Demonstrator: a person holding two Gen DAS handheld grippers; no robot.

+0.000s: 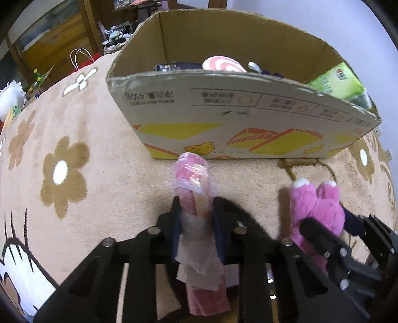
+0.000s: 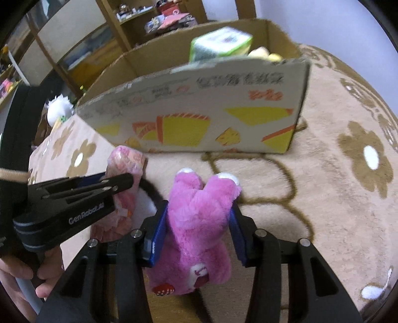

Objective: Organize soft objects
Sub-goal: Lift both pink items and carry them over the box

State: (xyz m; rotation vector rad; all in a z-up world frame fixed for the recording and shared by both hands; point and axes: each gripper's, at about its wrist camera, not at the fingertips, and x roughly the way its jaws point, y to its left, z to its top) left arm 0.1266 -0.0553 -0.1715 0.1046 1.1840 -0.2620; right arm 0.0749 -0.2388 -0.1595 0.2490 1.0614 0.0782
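My left gripper is shut on a pink soft item wrapped in clear plastic, held above the carpet just in front of the cardboard box. It also shows in the right wrist view. My right gripper is shut on a purple plush bear, upside down with its feet pointing toward the box. The bear shows at the right of the left wrist view. The box holds a pink-and-white swirl plush, dark items and a green pack.
A beige carpet with brown flowers covers the surface under the box. A white plush lies at its far left edge. Wooden shelves with clutter and a paper bag stand behind.
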